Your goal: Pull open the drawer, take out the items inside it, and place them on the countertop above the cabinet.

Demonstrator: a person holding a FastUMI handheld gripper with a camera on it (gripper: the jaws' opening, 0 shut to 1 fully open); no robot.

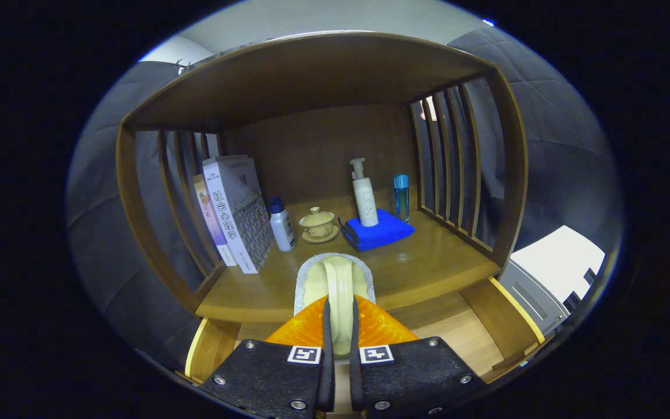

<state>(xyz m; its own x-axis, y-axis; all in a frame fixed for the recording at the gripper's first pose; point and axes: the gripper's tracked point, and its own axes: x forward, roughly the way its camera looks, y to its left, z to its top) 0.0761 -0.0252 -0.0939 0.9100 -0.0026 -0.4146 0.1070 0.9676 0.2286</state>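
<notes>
My gripper [339,304] is shut on the pale cream handle of a brush with a grey pad [335,278], held upright between the fingers. The brush hangs at the front edge of the wooden countertop [428,265], above the drawer [506,317]. The drawer stands pulled out beneath the fingers, with its light-edged side walls on either side and its wooden floor to the right. The fingers hide most of the drawer's inside.
On the countertop stand books [236,215], a small white bottle with a blue cap [281,226], a lidded tea bowl [317,224], a pump bottle [364,199] on a blue cloth [384,234], and a blue bottle [401,196]. Slatted wooden sides [451,163] and a shelf roof enclose it.
</notes>
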